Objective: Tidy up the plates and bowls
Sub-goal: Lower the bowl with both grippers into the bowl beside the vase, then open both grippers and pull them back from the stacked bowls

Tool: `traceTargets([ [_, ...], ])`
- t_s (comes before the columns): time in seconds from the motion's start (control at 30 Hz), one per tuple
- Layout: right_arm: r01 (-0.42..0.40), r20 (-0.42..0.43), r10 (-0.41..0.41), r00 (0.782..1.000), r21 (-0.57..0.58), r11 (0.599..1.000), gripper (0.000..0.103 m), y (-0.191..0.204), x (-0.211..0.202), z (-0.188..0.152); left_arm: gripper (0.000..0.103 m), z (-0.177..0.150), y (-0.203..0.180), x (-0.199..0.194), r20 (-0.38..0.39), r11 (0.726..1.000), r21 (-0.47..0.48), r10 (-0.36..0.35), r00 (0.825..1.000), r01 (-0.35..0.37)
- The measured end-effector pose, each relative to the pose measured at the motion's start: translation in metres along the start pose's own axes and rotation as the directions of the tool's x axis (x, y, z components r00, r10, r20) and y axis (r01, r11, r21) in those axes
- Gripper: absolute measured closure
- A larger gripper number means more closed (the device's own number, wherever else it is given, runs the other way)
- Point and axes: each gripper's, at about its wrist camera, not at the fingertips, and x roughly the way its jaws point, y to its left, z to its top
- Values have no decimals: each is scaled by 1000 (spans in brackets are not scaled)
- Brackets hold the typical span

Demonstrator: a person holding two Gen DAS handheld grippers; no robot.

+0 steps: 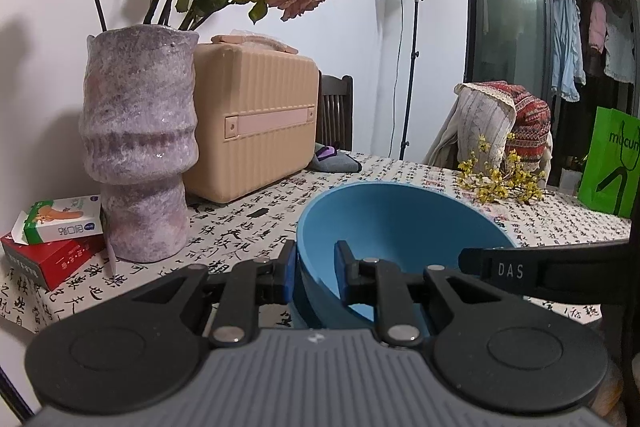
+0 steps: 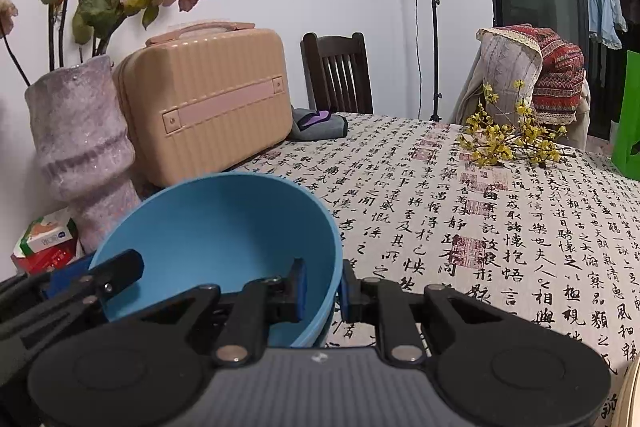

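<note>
Two claws, left claw and right claw, each clamped on blue bowl rim

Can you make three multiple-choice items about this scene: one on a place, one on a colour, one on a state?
1. Where does the case stand?
A. between the vase and the chair
B. beside the green bag
C. in front of the bowl

2. What colour is the bowl?
A. red
B. blue
C. white

3. How is the bowl held?
A. by no gripper
B. by the left gripper alone
C. by the left gripper and the right gripper, each on the rim

Answers:
1 A: the right wrist view shows the vase at its left and the chair behind its right end.
2 B: both views show a blue bowl.
3 C: in each view one pad is inside the rim and one outside, on opposite sides of the bowl.
</note>
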Motion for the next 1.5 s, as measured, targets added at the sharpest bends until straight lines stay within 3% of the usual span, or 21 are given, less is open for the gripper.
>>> traceTargets([
  [0.37,4,-3,-4,1000,-8,1000,87,1,3,-2,83,-2,0,5,-28,1000,2,11,1000,-11],
  [0.63,-18,5,17,1000,16,1000,85,-6,4,-2,77,-3,3,5,-21,1000,-19,-4,1000,4],
  [0.8,-37,34,35,999,43,998,85,-14,-4,-3,62,-1,9,0,-5,998,-54,-29,1000,28],
  [0.9,-56,62,52,997,60,997,77,-23,-13,-4,52,2,11,-7,22,997,-64,-36,999,38],
  [0.97,-69,80,64,995,67,995,69,-28,-19,-5,32,4,13,-12,39,996,-74,-37,999,40],
  [1.03,-81,102,73,992,73,994,48,-33,-26,-7,21,5,16,-18,66,996,-81,-29,997,34],
  [1.1,-81,126,71,989,77,994,35,-38,-32,-9,12,4,18,-24,93,996,-82,-14,996,22],
  [1.13,-84,135,73,988,76,994,27,-41,-35,-10,0,4,19,-27,106,996,-87,-8,994,18],
  [1.23,-105,154,93,984,72,992,1,-47,-43,-17,0,1,23,-37,151,996,-93,1,989,13],
  [1.5,-92,157,81,984,69,993,0,-61,-58,-35,0,-11,27,-51,158,998,-59,8,987,1],
])
